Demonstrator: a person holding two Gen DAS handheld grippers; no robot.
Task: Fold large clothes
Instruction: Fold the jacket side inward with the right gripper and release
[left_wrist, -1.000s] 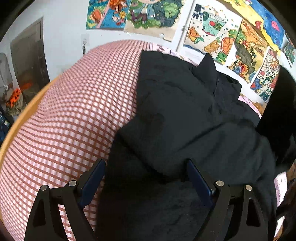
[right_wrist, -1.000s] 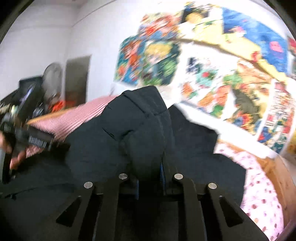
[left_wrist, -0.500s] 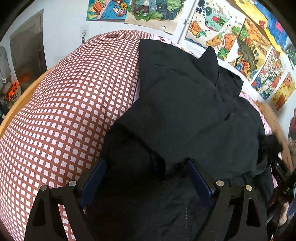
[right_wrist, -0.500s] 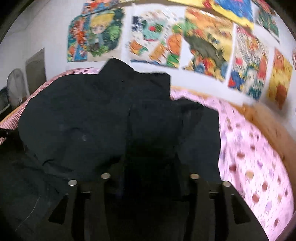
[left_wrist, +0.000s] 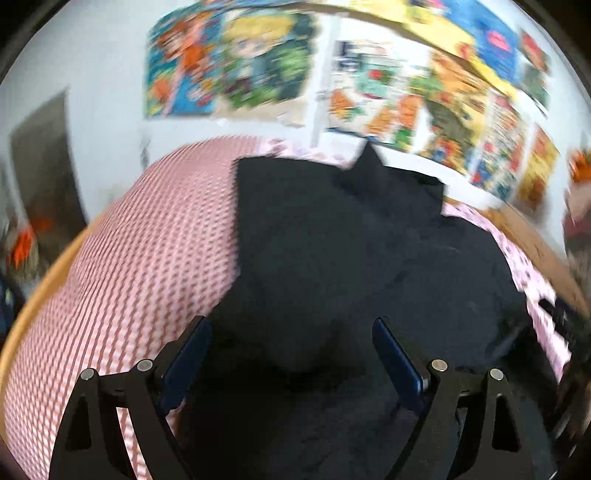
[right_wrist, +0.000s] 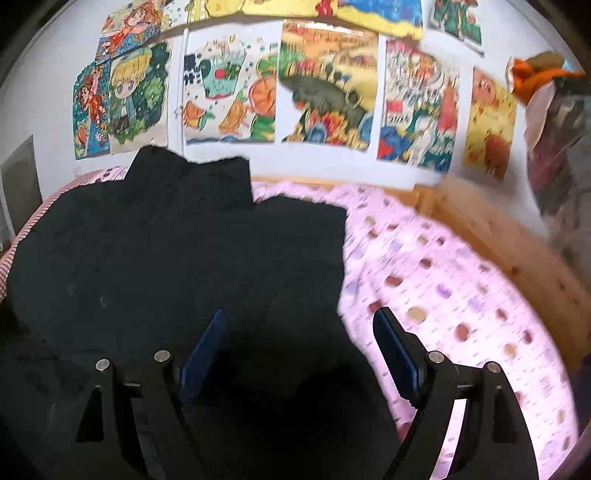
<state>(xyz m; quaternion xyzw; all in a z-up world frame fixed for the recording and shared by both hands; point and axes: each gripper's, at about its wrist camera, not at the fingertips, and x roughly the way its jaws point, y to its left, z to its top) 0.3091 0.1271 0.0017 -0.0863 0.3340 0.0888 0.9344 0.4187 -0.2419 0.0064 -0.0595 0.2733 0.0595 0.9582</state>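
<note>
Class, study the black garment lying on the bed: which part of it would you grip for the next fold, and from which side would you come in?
Probably the black garment is best gripped at its free right edge, where it lies flat on the pink dotted sheet. Come in from that sheet side with the right gripper, whose jaws are opening over the cloth without pressing it.

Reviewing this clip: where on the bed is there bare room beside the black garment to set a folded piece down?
Bare patches: the pink dotted sheet between the black garment and the wooden bed rail, and the red checked cover on the garment's other side. The middle is taken by the garment.
</note>
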